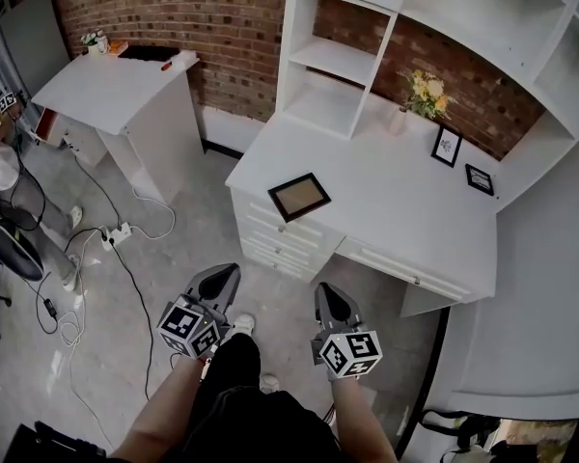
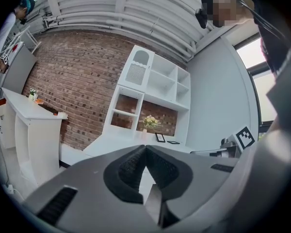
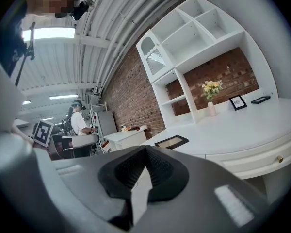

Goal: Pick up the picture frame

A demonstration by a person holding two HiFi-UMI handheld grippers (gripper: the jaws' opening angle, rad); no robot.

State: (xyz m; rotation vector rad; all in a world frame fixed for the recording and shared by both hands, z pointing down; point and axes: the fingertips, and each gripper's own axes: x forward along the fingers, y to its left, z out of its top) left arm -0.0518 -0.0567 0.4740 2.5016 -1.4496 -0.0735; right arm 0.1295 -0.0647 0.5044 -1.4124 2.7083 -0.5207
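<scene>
Left gripper (image 1: 222, 276), right gripper (image 1: 330, 295): jaws together, empty, short of white surface (image 1: 415, 210). Black rectangular picture frame (image 1: 299, 197) flat near front-left corner. Risk: closed jaws shove frame off edge; open first.

No words or numbers can be read anywhere. The left gripper (image 1: 220, 280) and the right gripper (image 1: 331, 297) each carry black and white square patterns, not letters. The small framed print (image 1: 447, 146) standing at the back of the counter (image 1: 405, 210) shows a dark mark, too small to read
</scene>
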